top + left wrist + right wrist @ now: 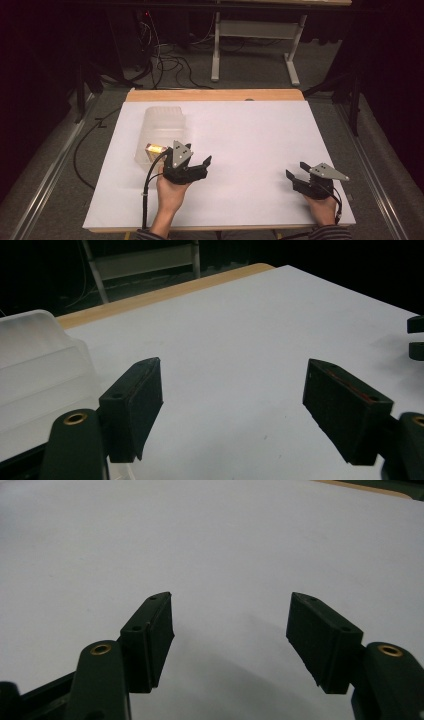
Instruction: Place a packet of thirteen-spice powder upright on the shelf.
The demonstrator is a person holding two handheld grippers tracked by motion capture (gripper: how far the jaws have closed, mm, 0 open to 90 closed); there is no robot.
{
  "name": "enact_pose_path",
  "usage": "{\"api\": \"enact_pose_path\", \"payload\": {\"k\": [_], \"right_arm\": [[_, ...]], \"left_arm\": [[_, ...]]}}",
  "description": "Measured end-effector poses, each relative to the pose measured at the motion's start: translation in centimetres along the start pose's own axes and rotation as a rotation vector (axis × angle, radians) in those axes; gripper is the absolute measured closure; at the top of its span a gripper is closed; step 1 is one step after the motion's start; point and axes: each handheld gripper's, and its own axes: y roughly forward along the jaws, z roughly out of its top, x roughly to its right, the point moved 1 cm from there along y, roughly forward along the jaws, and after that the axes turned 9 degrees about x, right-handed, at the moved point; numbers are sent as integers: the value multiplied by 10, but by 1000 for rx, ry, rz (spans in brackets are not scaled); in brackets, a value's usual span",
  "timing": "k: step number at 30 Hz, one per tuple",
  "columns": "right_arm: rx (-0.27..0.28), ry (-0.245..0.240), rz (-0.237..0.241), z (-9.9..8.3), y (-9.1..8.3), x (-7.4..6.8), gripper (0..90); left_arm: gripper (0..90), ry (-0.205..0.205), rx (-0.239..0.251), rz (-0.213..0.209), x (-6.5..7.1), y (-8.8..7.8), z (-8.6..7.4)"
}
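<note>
A translucent plastic container (161,131) stands on the left part of the white sheet (240,130); a small yellow-brown item (155,148) shows inside it near its front. My left gripper (197,154) hovers just right of the container's front corner. It is open, with nothing between its jaws (232,375), and the container (35,365) lies off to the left of them. My right gripper (296,170) rests near the front right of the sheet, also open and empty (232,600). Its black fingertips (415,335) show at the far right edge of the left gripper view.
The wooden table edge (215,95) runs along the far side of the sheet. Beyond it are a dark floor with loose cables (170,60) and the legs of a grey stand (216,45). A cable (146,195) trails from the left gripper toward the front edge.
</note>
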Motion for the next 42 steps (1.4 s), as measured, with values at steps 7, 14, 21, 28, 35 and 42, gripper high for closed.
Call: {"api": "enact_pose_path", "payload": {"k": [7,14,21,28,35,42], "right_arm": [[0,3,0,0,0,0,359],[2,1,1,0,0,0,359],[2,1,1,0,0,0,359],[2,0,1,0,0,0,359],[3,-1,2,0,0,0,359],[2,1,0,0,0,0,359]], "left_arm": [[248,1,1,-17,6,3,-1],[248,-6,1,-33,11,6,-3],[248,-8,-1,-47,16,9,-5],[248,-16,-3,-58,20,11,-8],[248,-16,-5,-65,24,14,-10],[248,-19,-6,-75,28,18,-12]]}}
